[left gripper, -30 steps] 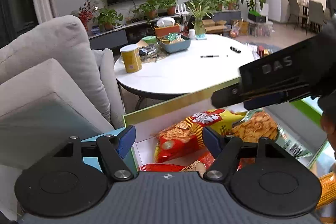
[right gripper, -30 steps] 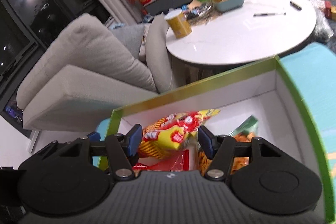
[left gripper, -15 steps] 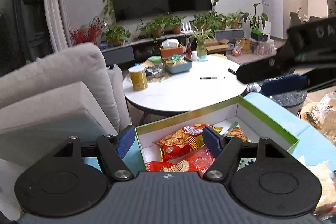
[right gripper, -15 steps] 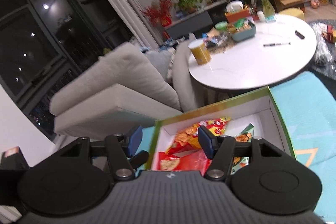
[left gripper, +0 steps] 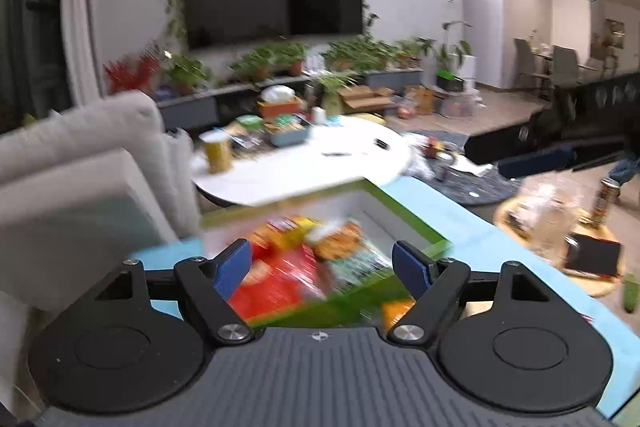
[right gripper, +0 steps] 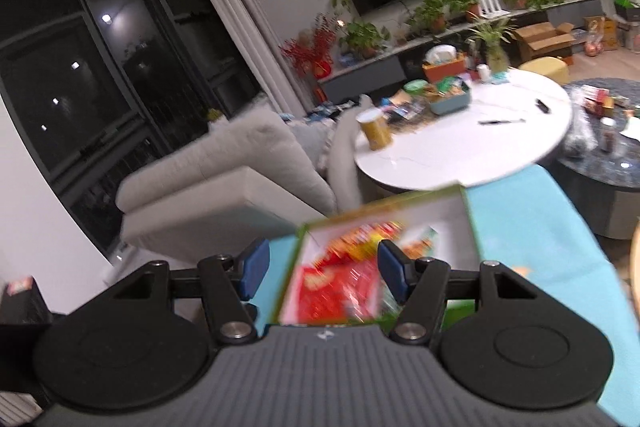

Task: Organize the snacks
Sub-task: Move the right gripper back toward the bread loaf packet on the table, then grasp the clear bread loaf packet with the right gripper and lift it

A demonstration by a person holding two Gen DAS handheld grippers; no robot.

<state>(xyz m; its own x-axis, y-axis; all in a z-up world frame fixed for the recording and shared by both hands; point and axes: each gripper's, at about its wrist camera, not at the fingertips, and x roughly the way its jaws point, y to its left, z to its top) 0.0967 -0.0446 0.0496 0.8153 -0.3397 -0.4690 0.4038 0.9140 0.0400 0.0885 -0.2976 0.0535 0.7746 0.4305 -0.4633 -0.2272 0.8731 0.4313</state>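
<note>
Open green-rimmed box [left gripper: 404,223] of snack bags [left gripper: 280,267] — sofa [right gripper: 240,179] just beside

Each black tool [left gripper: 322,267] has blue pads [left gripper: 234,263], silver screws, ribbed grey housing.

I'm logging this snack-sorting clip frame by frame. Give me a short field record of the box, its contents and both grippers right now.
box: open cardboard box, green rim, white inside
contents: red and yellow snack bags, blurred
left gripper: open, nothing between the pads, jaws just been opening
right gripper: open, empty, above the box
behind: white round table, grey sofa
</note>
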